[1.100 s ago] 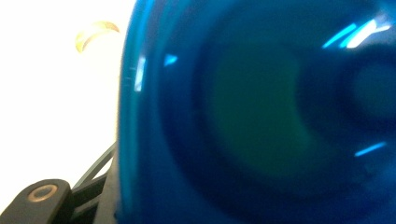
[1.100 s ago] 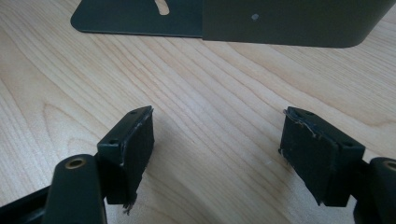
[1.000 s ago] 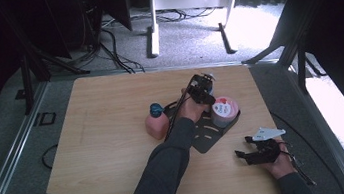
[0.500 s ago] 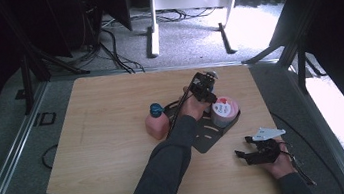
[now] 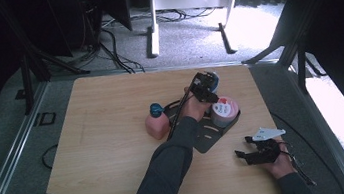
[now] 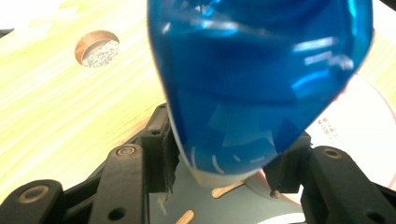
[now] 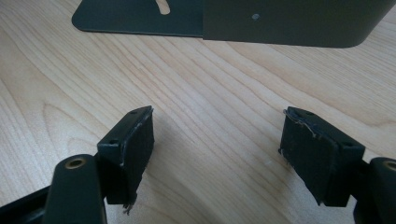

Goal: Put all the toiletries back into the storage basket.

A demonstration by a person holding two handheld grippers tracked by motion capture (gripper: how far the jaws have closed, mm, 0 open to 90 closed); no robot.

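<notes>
1. Tongs in my left hand (image 6: 224, 163) have the blue bottle (image 6: 261, 84) between their jaws. The jaws have just been opening a little. Both pads lie close against the bottle's sides, and I cannot tell if they press on it or only touch it.
2. In the high view the blue bottle (image 5: 212, 79) is at the far end of the dark metal stand (image 5: 206, 140), just behind the pink tub with the white label (image 5: 224, 111). In the left gripper view its pale bottom edge is low over the slotted plate of the stand, so I judge it is put down or nearly so.
3. For me this small opening means that the placing is at its end: next I should open wider and draw back straight, so that the bottle does not tip.
4. Left of the stand is a pink bottle with a blue cap (image 5: 156, 124), apart from my hand.
5. My right tongs (image 7: 219, 135) stand apart with nothing between them, low over the wooden table (image 5: 102, 116), near its front right corner.
</notes>
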